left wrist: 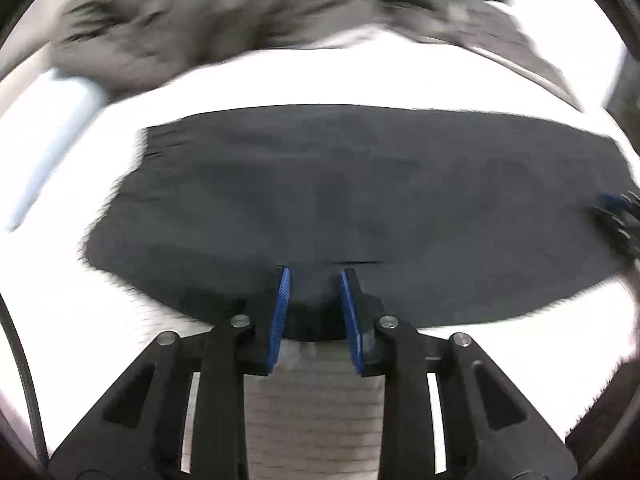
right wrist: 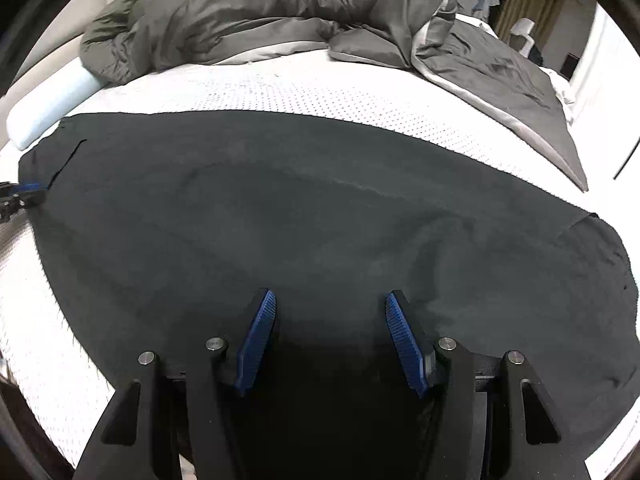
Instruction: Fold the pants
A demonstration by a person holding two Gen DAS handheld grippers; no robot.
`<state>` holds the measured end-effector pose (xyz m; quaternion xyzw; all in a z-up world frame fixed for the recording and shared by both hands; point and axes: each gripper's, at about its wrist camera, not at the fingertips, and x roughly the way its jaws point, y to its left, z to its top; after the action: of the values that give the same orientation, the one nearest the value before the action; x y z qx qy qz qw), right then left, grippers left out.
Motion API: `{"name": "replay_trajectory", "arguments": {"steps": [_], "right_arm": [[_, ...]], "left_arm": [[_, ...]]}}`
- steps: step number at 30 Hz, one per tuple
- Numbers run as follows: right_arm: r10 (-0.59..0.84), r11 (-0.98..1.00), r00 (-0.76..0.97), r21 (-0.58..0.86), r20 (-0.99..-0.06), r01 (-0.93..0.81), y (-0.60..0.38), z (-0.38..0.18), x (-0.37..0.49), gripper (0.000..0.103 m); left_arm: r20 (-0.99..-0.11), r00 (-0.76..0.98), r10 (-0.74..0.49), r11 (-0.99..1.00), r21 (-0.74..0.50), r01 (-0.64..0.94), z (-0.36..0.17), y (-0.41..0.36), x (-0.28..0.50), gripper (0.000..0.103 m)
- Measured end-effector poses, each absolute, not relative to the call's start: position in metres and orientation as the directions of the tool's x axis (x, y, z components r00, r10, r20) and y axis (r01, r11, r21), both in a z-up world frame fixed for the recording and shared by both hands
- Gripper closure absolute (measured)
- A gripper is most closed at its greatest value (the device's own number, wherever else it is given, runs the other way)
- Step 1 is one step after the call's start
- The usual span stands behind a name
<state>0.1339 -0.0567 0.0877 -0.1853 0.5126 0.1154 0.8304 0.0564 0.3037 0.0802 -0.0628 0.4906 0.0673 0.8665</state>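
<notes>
Two claws over dark pants (right wrist: 320,208), left claw (left wrist: 314,280) gap narrow, right claw (right wrist: 330,300) half spread, neither gripping

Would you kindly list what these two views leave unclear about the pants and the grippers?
- Left wrist view: motion blur smears the duvet and the pants edges.
- Left gripper: whether its pads pinch cloth is unclear.
- Right wrist view: the right gripper and frame edge hide the pants' near hem.

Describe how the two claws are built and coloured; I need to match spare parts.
Both look identical: the left claw and right claw have matte black angular linkage arms with silver round pins, and two fingers lined with blue ribbed pads. A dark braided cable runs beside the left one.
</notes>
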Motion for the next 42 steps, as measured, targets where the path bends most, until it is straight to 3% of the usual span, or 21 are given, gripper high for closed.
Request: {"name": "replay_trajectory", "arguments": {"steps": [2,5,8,10,12,14,16,19,21,26,28,33,37,42], "right_arm": [[0.020,0.902,0.451,-0.179,-0.892,-0.393,-0.047,0.087,0.140,0.045],[0.079,0.886,0.437,-0.137,-0.896,-0.442,-0.026,0.084,0.134,0.045],[0.124,0.860,0.411,-0.109,-0.903,-0.498,0.001,0.079,0.127,0.045],[0.147,0.844,0.392,-0.091,-0.908,-0.528,0.019,0.075,0.121,0.045],[0.170,0.828,0.391,-0.084,-0.905,-0.554,0.041,0.074,0.117,0.045],[0.210,0.818,0.384,-0.053,-0.899,-0.572,0.061,0.075,0.120,0.045],[0.276,0.812,0.374,0.007,-0.885,-0.584,0.081,0.077,0.130,0.045],[0.326,0.804,0.336,0.072,-0.884,-0.591,0.119,0.072,0.153,0.045],[0.289,0.781,0.255,0.073,-0.923,-0.620,0.148,0.052,0.160,0.045],[0.194,0.751,0.320,-0.070,-0.927,-0.657,0.147,0.042,0.160,0.045],[0.096,0.781,0.404,-0.183,-0.910,-0.597,0.122,0.045,0.170,0.041],[-0.077,0.878,0.463,-0.280,-0.883,-0.388,0.032,0.046,0.203,0.039],[-0.051,0.918,0.443,-0.216,-0.895,-0.331,-0.003,0.056,0.209,0.039],[0.078,0.895,0.425,-0.125,-0.902,-0.429,0.002,0.070,0.191,0.039]], "left_arm": [[-0.857,0.511,0.070,0.966,-0.069,-0.248,0.078,0.324,0.054,0.079],[-0.854,0.485,0.191,0.947,0.030,-0.319,0.073,0.337,0.060,0.079],[-0.863,0.464,0.201,0.917,-0.001,-0.399,0.074,0.347,0.060,0.079],[-0.851,0.470,0.232,0.916,0.029,-0.400,0.085,0.338,0.060,0.079],[-0.827,0.534,0.179,0.939,-0.018,-0.343,0.101,0.315,0.062,0.078],[-0.815,0.571,0.094,0.959,-0.079,-0.271,0.110,0.296,0.064,0.069],[-0.809,0.587,0.044,0.978,-0.084,-0.189,0.111,0.275,0.078,0.051],[-0.845,0.532,0.062,0.987,-0.028,-0.158,0.093,0.260,0.106,0.050],[-0.873,0.483,0.064,0.983,-0.028,-0.182,0.076,0.263,0.113,0.050],[-0.871,0.489,0.057,0.970,-0.068,-0.235,0.073,0.287,0.112,0.045],[-0.862,0.501,0.072,0.962,-0.072,-0.263,0.074,0.298,0.106,0.027],[-0.848,0.530,-0.014,0.929,-0.206,-0.307,0.069,0.331,0.096,0.027],[-0.836,0.548,-0.020,0.938,-0.206,-0.279,0.080,0.325,0.093,0.031],[-0.788,0.616,-0.022,0.946,-0.215,-0.241,0.104,0.305,0.110,0.031]]}}
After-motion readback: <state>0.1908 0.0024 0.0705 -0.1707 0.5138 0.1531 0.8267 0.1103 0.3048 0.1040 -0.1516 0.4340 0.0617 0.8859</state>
